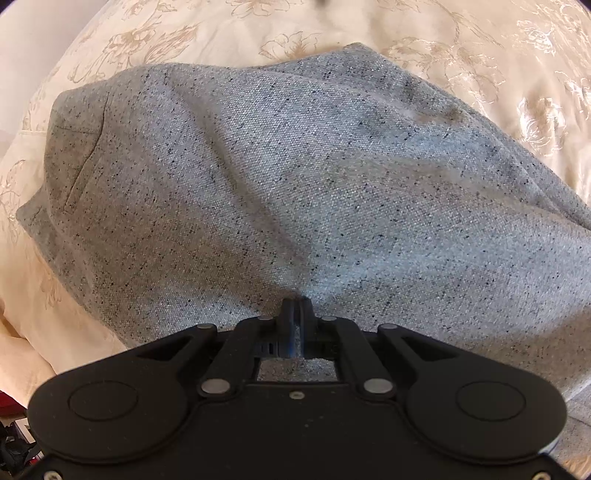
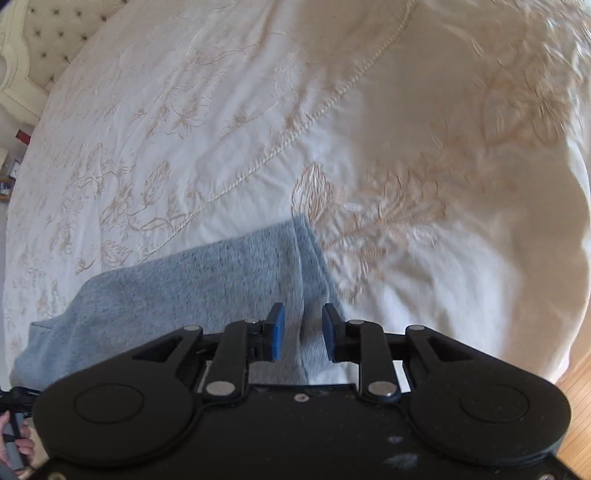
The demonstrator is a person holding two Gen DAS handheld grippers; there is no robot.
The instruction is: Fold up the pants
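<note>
Soft daylight, fisheye warp, blurred edges

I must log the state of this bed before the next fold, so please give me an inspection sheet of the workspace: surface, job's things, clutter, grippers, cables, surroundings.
Surface: cream bedspread with beige floral embroidery, lightly wrinkled.
Job's things: grey speckled knit pants lying on the bedspread; one hemmed leg end lies below the right hand-held gripper.
Clutter: nothing seen on the bed.
Grippers: left hand-held gripper shut, pinching the pants fabric; right hand-held gripper open, its blue pads either side of the leg edge, not clamped.
Cables: nothing seen.
Surroundings: cream tufted headboard at far left; wooden floor at lower right.
</note>
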